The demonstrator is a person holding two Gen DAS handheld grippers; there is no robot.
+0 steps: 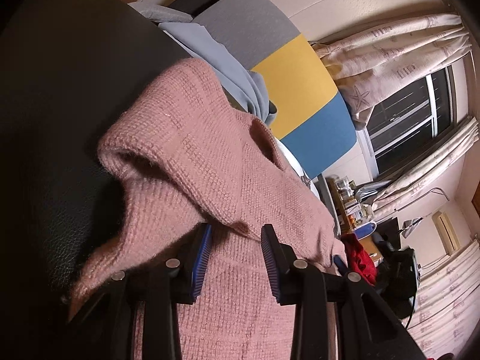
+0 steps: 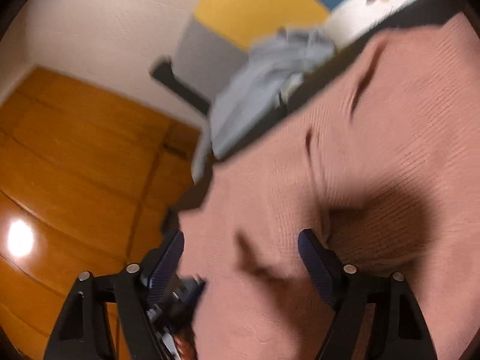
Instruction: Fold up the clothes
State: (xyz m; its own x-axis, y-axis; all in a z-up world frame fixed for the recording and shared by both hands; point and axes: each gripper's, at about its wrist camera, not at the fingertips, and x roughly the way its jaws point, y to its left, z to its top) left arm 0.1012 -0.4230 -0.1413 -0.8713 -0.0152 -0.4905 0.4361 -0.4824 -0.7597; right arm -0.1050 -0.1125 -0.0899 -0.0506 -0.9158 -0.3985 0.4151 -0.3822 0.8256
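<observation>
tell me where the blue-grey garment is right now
The blue-grey garment lies on the black seat just beyond the pink sweater, against the colour-block cushion.

Rumpled pink knit sweater on black surface, pale blue garment beyond.

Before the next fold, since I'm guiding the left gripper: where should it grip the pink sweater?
Probably the thick rolled fold of the pink sweater, coming from below it, where the left gripper already straddles it. The raised ridge should fit between the fingers.
</observation>
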